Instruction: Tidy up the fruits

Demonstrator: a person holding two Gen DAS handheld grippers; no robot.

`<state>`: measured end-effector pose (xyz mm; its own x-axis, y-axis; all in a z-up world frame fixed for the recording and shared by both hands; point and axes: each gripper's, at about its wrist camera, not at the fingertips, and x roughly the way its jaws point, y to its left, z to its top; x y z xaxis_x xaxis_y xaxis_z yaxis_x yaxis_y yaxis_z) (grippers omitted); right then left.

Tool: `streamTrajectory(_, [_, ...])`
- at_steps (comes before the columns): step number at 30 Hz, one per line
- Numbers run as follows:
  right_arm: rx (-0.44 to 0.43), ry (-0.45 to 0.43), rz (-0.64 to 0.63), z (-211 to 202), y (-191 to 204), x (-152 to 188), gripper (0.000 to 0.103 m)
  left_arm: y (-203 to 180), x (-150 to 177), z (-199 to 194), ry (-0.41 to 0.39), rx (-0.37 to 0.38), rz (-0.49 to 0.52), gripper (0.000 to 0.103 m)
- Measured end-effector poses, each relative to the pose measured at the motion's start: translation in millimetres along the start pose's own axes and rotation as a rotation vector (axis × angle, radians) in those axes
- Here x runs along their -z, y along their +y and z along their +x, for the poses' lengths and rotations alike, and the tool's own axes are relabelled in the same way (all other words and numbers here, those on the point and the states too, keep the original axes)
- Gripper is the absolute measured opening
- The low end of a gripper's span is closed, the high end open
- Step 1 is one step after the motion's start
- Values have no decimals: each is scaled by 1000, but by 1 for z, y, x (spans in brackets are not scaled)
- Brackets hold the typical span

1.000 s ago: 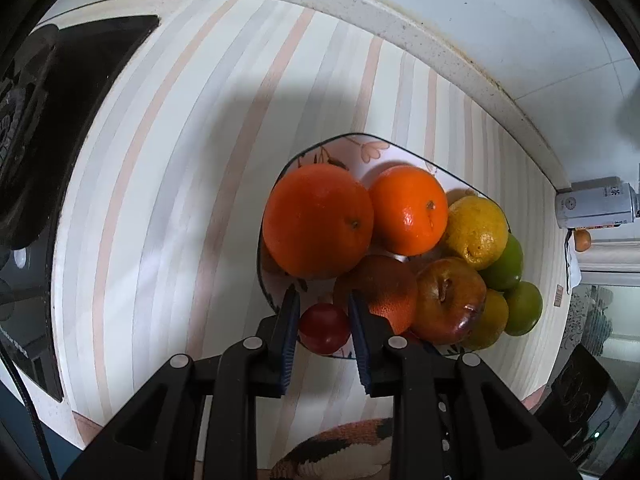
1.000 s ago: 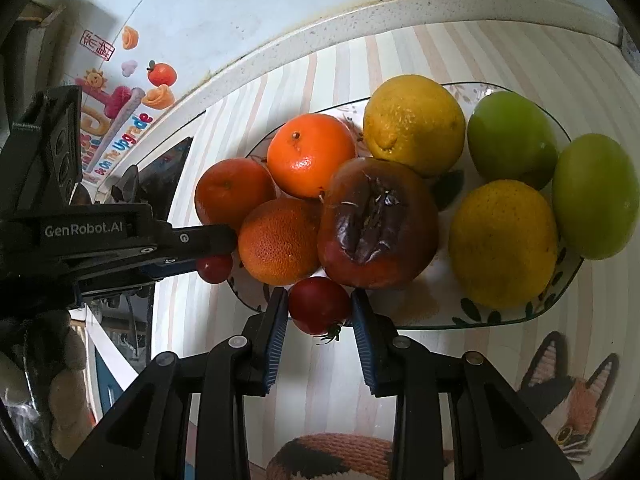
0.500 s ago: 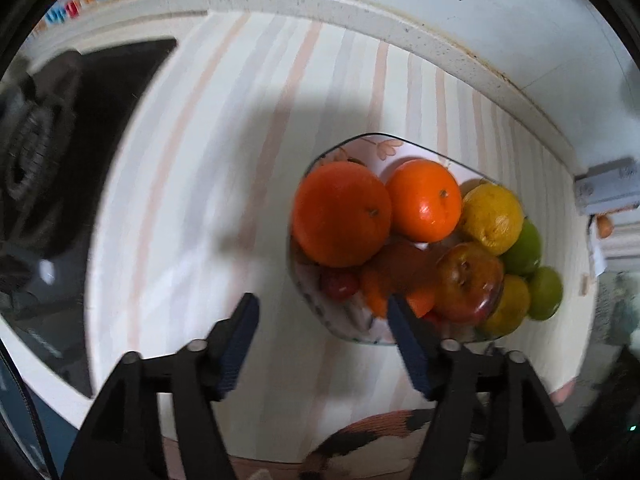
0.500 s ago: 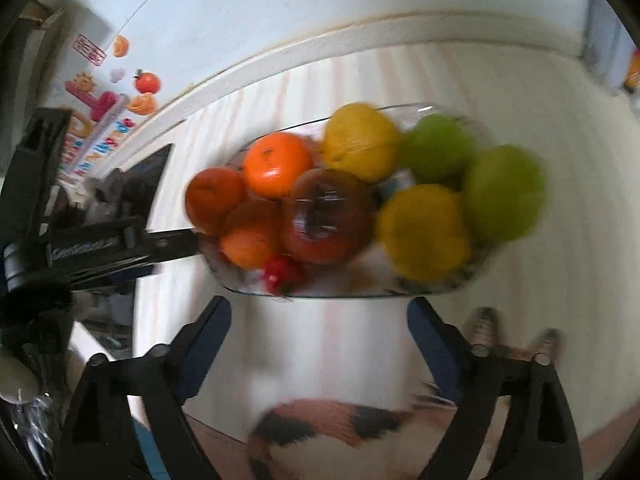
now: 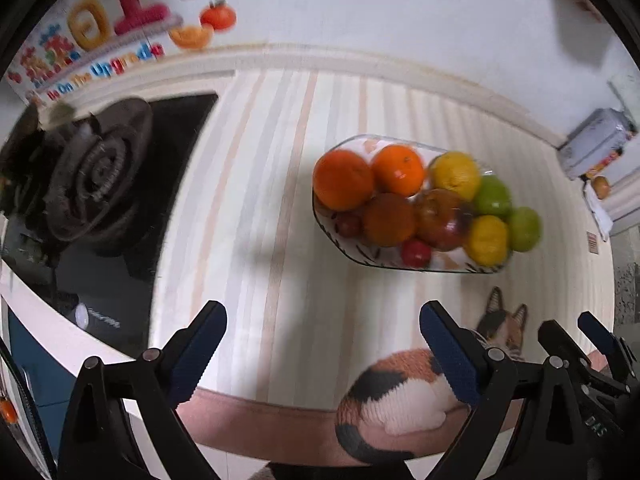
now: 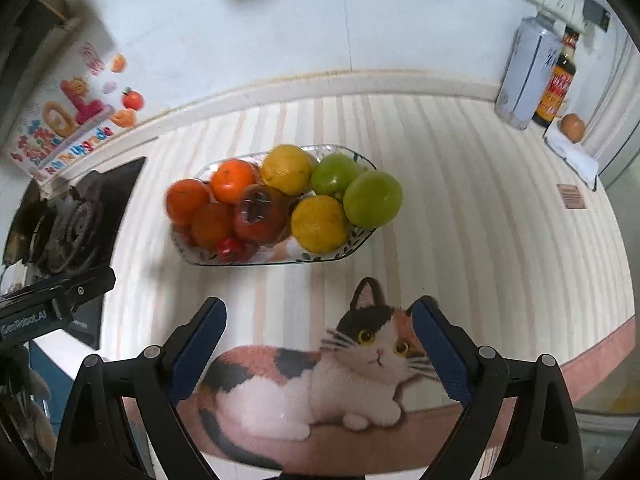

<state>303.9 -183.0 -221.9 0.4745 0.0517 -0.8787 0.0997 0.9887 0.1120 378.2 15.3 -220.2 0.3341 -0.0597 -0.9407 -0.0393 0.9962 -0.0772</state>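
Observation:
A patterned fruit plate (image 5: 360, 258) (image 6: 340, 250) sits on the striped mat and holds oranges (image 5: 343, 178) (image 6: 234, 181), yellow citrus (image 6: 319, 224), green fruits (image 6: 372, 199), a dark bruised fruit (image 6: 260, 213) and two small red tomatoes (image 5: 416, 253) (image 6: 231, 249) at its near edge. My left gripper (image 5: 320, 352) is open and empty, well back from the plate. My right gripper (image 6: 318, 344) is open and empty, above the cat picture near the mat's front edge. The right gripper's fingers (image 5: 600, 336) also show at the lower right of the left wrist view.
A black gas stove (image 5: 92, 184) (image 6: 68, 232) lies left of the mat. A white can (image 6: 526, 72), a dark sauce bottle (image 6: 558, 80) and an egg (image 6: 572, 127) stand at the back right by the wall. A cat picture (image 6: 320, 376) marks the mat's front.
Both grippers opened and let go of the small red tomatoes, which now lie on the plate. Both grippers pulled back and up from the plate toward the mat's front edge.

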Motion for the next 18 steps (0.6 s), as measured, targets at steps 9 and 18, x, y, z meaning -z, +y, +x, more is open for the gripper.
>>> streamTrajectory(9, [-5,-136,-33,-111,18,44,96,-2,47,-109,-194,-2,21,99])
streamTrajectory(18, [9,-230,-22,-211,26,119,96,9,124,-194,-319,8,64,99])
